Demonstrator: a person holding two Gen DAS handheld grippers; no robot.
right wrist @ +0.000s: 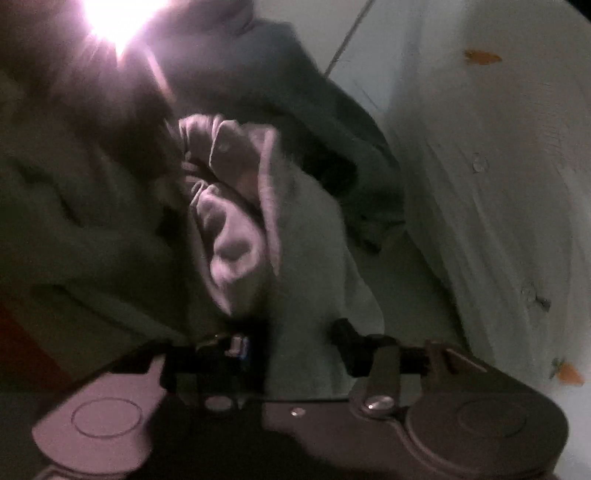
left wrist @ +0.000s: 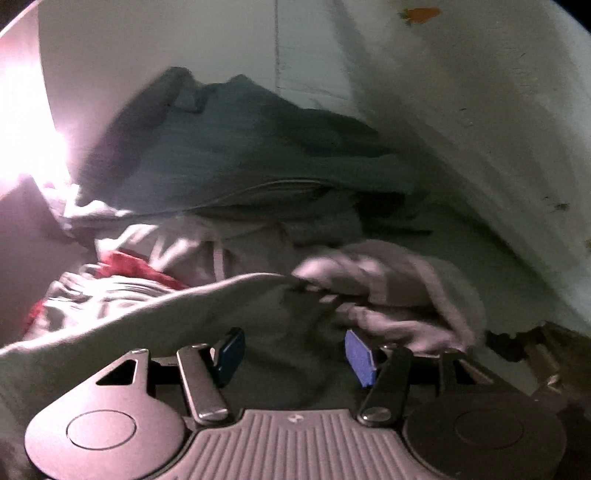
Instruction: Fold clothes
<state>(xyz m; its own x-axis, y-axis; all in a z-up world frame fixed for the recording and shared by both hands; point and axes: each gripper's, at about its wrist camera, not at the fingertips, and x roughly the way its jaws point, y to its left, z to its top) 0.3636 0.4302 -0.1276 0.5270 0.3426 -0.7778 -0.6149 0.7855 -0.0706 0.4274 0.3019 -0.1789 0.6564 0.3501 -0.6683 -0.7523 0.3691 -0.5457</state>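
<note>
A heap of clothes fills both views. A grey-green garment lies across the front of the left wrist view. My left gripper stands over it with its blue pads apart; the cloth lies in the gap, unpressed as far as the blur shows. Behind are a lilac-grey crumpled cloth, a red garment and a dark teal garment. In the right wrist view a fold of the pale grey-green garment runs down between the dark, blurred fingers of my right gripper, which is shut on it.
A white surface with small orange marks rises on the right of the heap, also seen as the white surface. A bright light glares at the upper left. The lilac cloth and teal garment lie beyond the right gripper.
</note>
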